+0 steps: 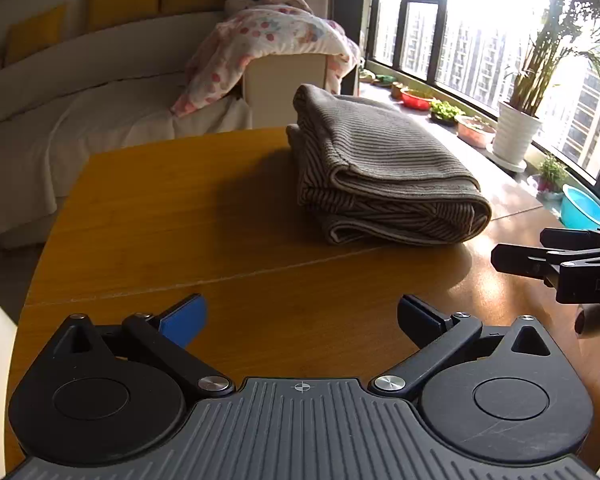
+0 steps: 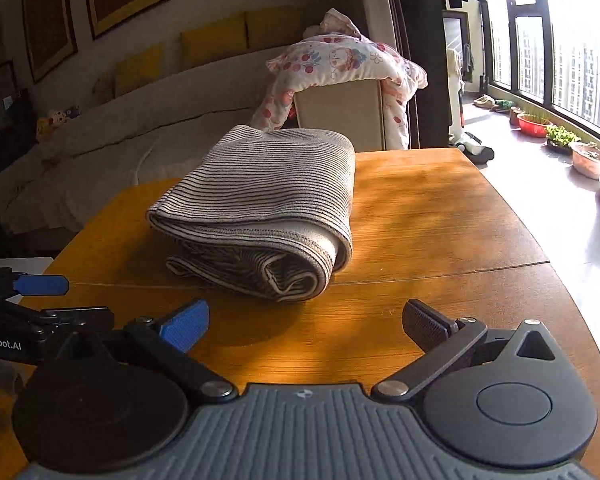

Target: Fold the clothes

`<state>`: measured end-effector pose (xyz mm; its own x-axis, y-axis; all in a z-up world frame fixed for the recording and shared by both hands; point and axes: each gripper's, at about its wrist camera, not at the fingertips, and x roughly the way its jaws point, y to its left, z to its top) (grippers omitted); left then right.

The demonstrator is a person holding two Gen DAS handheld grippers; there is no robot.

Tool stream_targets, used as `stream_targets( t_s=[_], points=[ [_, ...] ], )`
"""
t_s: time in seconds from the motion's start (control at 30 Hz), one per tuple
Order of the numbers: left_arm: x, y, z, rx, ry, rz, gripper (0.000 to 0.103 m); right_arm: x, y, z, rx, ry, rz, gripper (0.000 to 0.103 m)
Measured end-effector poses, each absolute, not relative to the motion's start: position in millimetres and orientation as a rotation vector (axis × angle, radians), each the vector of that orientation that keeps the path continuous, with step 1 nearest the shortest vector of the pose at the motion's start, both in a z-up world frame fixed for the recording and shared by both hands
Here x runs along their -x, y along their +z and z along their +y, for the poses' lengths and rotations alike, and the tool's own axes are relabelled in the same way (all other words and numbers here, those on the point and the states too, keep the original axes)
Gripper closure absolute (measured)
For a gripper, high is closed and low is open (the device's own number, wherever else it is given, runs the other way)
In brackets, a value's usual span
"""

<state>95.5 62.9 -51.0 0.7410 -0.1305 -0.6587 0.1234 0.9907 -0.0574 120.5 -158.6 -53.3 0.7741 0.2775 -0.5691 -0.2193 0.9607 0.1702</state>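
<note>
Sunlight from the big windows (image 1: pixel 480 40) falls across the wooden desk (image 2: pixel 440 220), with a sofa (image 2: pixel 140 132) behind it. On the desk I see the striped grey garment (image 1: pixel 380 168) lying folded in a thick bundle, clear of both tools. My left gripper (image 1: pixel 302 320) and right gripper (image 2: pixel 306 324) hover over the near edge, jaws spread wide with nothing between them.

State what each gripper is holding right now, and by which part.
Nothing is held. The left gripper and right gripper are both open and empty, short of the folded striped garment on the table.
</note>
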Motion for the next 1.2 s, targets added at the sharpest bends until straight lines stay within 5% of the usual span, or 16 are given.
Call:
stream_targets(
  t_s=[1.2],
  points=[
    [-145, -80, 25, -0.014, 0.003, 0.703, 0.0, -164, -81, -155, 0.027, 0.122, 0.701, 0.0]
  ],
)
